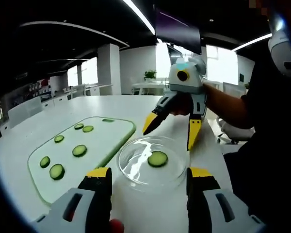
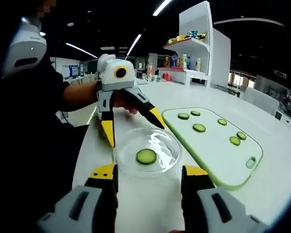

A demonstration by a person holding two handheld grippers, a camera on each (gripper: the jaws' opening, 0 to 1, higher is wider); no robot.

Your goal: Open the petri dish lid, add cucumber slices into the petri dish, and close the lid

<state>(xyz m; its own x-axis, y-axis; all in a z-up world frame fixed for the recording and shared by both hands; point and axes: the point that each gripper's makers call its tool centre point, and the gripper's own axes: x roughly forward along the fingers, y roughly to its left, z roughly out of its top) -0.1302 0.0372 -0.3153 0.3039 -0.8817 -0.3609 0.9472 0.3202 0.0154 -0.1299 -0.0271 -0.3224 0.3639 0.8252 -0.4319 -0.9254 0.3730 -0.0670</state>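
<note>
The petri dish (image 1: 153, 162) stands open on the white surface (image 1: 48, 124), just beside the green-rimmed cutting board (image 1: 111, 138). It holds one cucumber slice (image 1: 157, 159), lying flat near its centre; I cannot make out the lid. Several more slices lie well apart on the board, among them one near its middle (image 1: 79, 150).

Handling, as judged: the dish looks thin, clear, rigid and light, likely to skid on the smooth surface if nudged, so it is best taken by the rim wall from outside. The slices appear soft, moist and slippery; a light pinch across the flat faces should serve, since hard pressure would bruise them.

The left tool (image 2: 133, 121) hangs over the far rim of the dish, jaws spread and empty. The right tool (image 1: 172, 128) likewise stands spread above the dish, holding nothing.
</note>
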